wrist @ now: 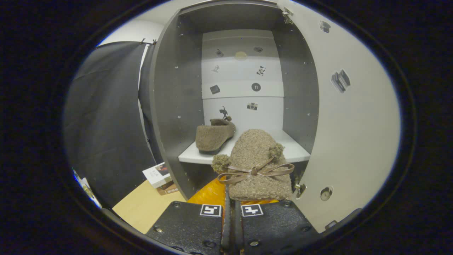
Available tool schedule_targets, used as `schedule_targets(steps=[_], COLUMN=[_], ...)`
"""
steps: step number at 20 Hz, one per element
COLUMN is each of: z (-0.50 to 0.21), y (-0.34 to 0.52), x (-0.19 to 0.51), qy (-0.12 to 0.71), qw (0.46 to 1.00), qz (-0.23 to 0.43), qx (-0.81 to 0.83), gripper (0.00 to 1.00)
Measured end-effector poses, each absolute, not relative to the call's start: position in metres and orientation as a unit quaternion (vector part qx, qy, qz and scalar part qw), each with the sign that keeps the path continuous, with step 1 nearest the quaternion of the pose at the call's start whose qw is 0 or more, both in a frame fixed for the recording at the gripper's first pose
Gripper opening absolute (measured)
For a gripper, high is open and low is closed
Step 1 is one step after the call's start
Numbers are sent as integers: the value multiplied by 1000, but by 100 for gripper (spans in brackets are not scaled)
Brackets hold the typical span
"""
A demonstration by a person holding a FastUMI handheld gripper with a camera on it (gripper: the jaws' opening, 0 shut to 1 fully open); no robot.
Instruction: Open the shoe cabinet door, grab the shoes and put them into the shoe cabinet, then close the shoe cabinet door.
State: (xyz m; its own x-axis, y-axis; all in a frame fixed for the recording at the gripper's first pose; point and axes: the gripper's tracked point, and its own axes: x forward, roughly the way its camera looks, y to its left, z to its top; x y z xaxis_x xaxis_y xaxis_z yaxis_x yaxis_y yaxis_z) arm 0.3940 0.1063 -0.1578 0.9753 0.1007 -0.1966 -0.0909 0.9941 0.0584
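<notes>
A fuzzy brown slipper point(260, 166) sits at the lower centre of the frame, held at its heel end by the gripper point(231, 209), whose two fingers are drawn together with only a thin slit between them and pinch the shoe's edge. Its upper is a nubby, looped fabric, rounded at the toe, trimmed with two small pompoms and a flat ribbon bow point(255, 171) tied across it. The toe points into the shoe cabinet point(177, 106) and hangs just in front of the white shelf point(293, 150).

On that shelf, left of centre, the matching second slipper point(214, 136) lies on its sole, side-on, near the cabinet's left wall. The cabinet's side walls are smooth dark grey panels dotted with small holes; the back panel point(242, 81) is pale and carries several small stickers.

The cabinet door point(354, 124) stands swung wide at the right of the frame, a flat pale board with hinges at its top and bottom.

Below the shelf shows a glossy orange surface point(210, 193). At the lower left lie a light wooden floor point(141, 207) and a small white box point(157, 174) on top of something brown.
</notes>
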Motion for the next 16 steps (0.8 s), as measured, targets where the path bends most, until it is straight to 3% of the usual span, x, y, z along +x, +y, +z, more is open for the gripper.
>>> schedule_targets(steps=[16], z=[-85], y=[96], x=[547], qy=[49], qw=[999], qz=[12], qx=[9], gripper=[8])
